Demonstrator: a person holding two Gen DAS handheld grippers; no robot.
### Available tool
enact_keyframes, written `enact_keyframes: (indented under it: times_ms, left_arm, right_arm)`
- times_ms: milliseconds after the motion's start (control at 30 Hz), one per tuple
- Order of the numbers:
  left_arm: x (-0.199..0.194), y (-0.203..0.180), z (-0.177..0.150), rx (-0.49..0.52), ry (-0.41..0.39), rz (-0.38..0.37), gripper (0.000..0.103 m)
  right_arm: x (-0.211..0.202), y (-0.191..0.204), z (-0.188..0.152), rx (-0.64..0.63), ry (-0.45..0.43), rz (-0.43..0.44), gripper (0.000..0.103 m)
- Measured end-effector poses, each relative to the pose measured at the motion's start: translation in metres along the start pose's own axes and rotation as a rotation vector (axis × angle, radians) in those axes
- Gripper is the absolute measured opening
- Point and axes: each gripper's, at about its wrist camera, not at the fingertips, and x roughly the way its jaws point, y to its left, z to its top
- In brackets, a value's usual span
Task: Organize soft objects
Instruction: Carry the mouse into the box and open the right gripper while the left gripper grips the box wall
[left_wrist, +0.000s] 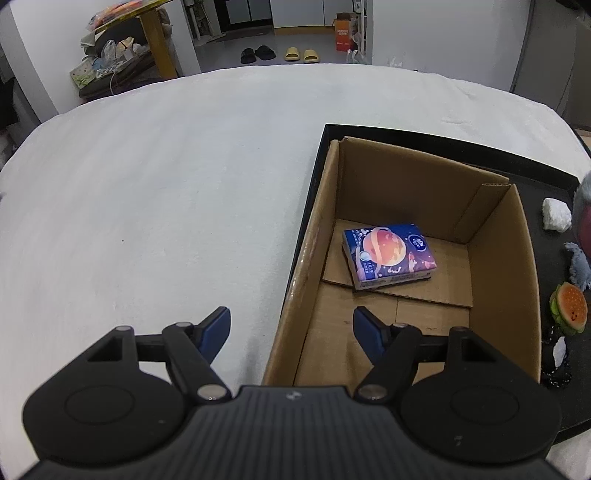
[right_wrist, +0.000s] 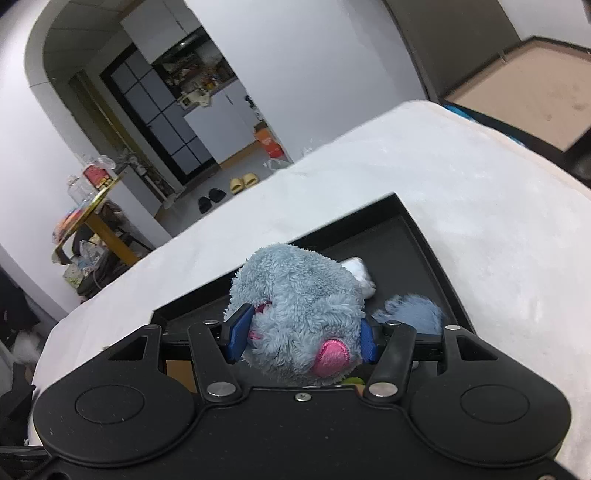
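Note:
An open cardboard box (left_wrist: 495, 266) stands in a black tray (left_wrist: 546, 184) on the white table. A blue tissue pack (left_wrist: 389, 254) with an orange planet print lies flat on the box floor. My left gripper (left_wrist: 291, 328) is open and empty, over the box's near left corner. My right gripper (right_wrist: 301, 332) is shut on a grey-blue plush toy (right_wrist: 299, 295) with pink patches, held above the tray (right_wrist: 413, 236). The plush also shows at the right edge of the left wrist view (left_wrist: 583, 206).
On the tray right of the box lie a white crumpled piece (left_wrist: 556, 215), a grey-blue plush piece (left_wrist: 579, 262), a burger toy (left_wrist: 569, 308) and a black-and-white item (left_wrist: 557, 363). White tablecloth (left_wrist: 166, 206) spreads to the left. Room clutter lies beyond the table.

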Motion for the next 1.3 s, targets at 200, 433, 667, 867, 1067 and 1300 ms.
enact_keyframes:
  times_ms: [200,433,667,867,1067,1300]
  left_arm:
    - [-0.004,0.002,-0.002,-0.004,-0.002,-0.023,0.072]
    - [-0.007,0.006,-0.004,-0.019,0.006,-0.048,0.072]
    - [-0.010,0.011,-0.005,-0.028,0.003,-0.071,0.072]
    - [-0.014,0.016,-0.007,-0.038,-0.006,-0.097,0.071]
    - [-0.013,0.021,-0.008,-0.045,-0.011,-0.119,0.071]
    - [-0.014,0.027,-0.009,-0.054,-0.015,-0.171,0.060]
  right_arm:
    - [-0.008,0.023,0.003,-0.049,-0.021,0.030,0.055]
    - [-0.011,0.046,0.004,-0.106,-0.014,0.069,0.056]
    - [-0.012,0.066,-0.003,-0.163,0.011,0.087,0.056]
    - [-0.010,0.087,-0.010,-0.226,0.035,0.106,0.056]
    - [-0.008,0.105,-0.016,-0.273,0.065,0.149,0.056]
    - [-0.001,0.130,-0.026,-0.343,0.109,0.172,0.056]
